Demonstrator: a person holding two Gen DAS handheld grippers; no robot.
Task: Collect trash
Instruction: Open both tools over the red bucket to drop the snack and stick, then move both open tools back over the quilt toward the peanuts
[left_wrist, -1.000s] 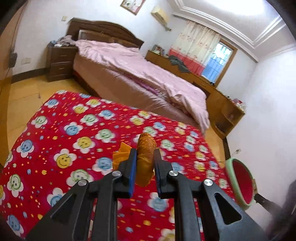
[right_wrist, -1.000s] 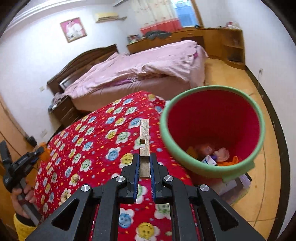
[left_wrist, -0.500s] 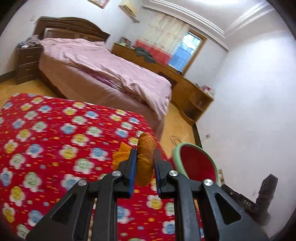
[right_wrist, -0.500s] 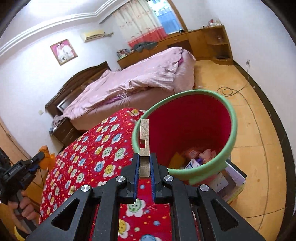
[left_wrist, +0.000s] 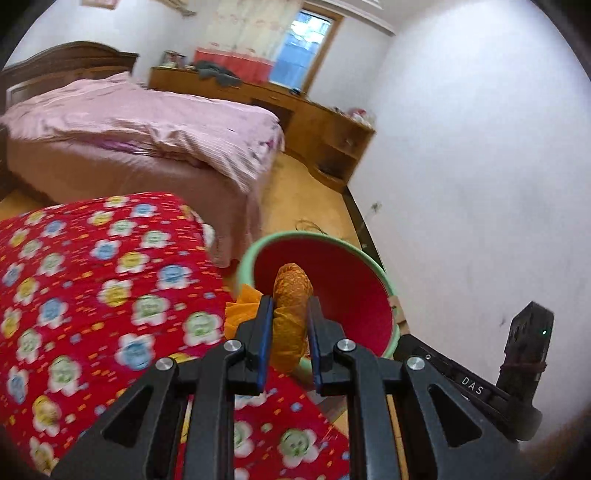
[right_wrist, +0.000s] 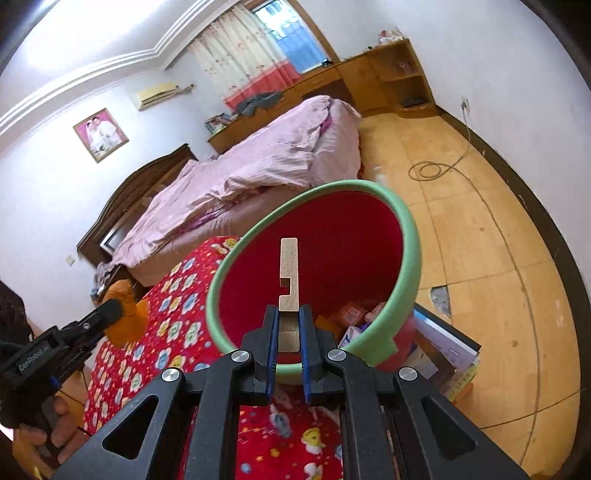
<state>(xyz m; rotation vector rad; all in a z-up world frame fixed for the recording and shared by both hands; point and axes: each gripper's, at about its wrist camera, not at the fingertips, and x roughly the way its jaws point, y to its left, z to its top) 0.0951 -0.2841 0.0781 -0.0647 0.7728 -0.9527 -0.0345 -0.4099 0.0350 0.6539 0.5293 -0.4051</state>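
The left wrist view shows the left tongs (left_wrist: 290, 325) clenched on an orange-brown wrapped lump (left_wrist: 291, 310), held in front of the red bin with a green rim (left_wrist: 317, 240) that stands beside the red flowered tabletop (left_wrist: 92, 277), yet the bin's bottom is hidden there. The right wrist view looks into that bin (right_wrist: 406, 236), where boxes and wrappers (right_wrist: 354, 314) lie, and shows the right tongs (right_wrist: 289, 332) gripping a notched wooden strip (right_wrist: 289, 273) over its mouth.

Bin (right_wrist: 410, 236): smooth green rim, matt red inside; wooden strip (right_wrist: 289, 273): pale, matt; cover (left_wrist: 92, 280): printed red cloth
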